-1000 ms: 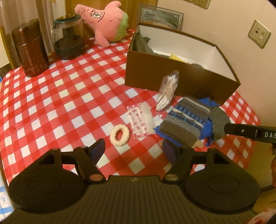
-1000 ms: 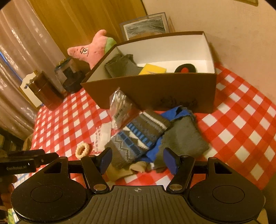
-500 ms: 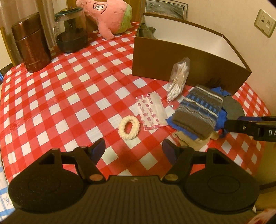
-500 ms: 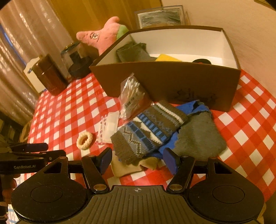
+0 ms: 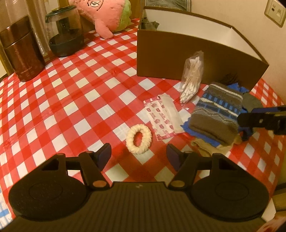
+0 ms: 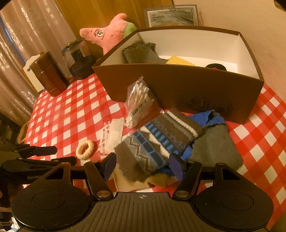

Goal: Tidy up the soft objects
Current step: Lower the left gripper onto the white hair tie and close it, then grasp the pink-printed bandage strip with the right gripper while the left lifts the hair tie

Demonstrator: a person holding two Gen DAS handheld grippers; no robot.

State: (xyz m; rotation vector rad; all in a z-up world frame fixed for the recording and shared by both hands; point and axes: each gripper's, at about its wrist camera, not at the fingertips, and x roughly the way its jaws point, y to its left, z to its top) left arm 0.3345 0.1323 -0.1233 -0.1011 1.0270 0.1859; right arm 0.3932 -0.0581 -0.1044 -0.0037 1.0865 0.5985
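Note:
A cream scrunchie (image 5: pixel 138 138) lies on the red-checked tablecloth, just ahead of my left gripper (image 5: pixel 138 154). Its jaws are closing with nothing pressed between them. To the right lies a pile of a patterned knit sock (image 6: pixel 157 141), a blue cloth (image 6: pixel 207 116), a grey sock (image 6: pixel 216 148) and a beige piece underneath. My right gripper (image 6: pixel 143 165) hovers open over the patterned sock's near edge, pads apart from it. Behind stands a brown cardboard box (image 6: pixel 178 85) holding a grey cloth (image 6: pixel 141 53) and a yellow item (image 6: pixel 178 60). A pink plush (image 5: pixel 109 16) sits beyond.
A bag of cotton swabs (image 5: pixel 192 76) leans against the box front. A flat plaster packet (image 5: pixel 161 116) lies beside the scrunchie. A brown canister (image 5: pixel 21 51) and a glass jar (image 5: pixel 65 33) stand at the far left. The wall runs close on the right.
Both grippers have come lower and closer to the table. The scrunchie now sits just before the left fingertips, which stand slightly narrower. The sock pile has come under the right fingertips.

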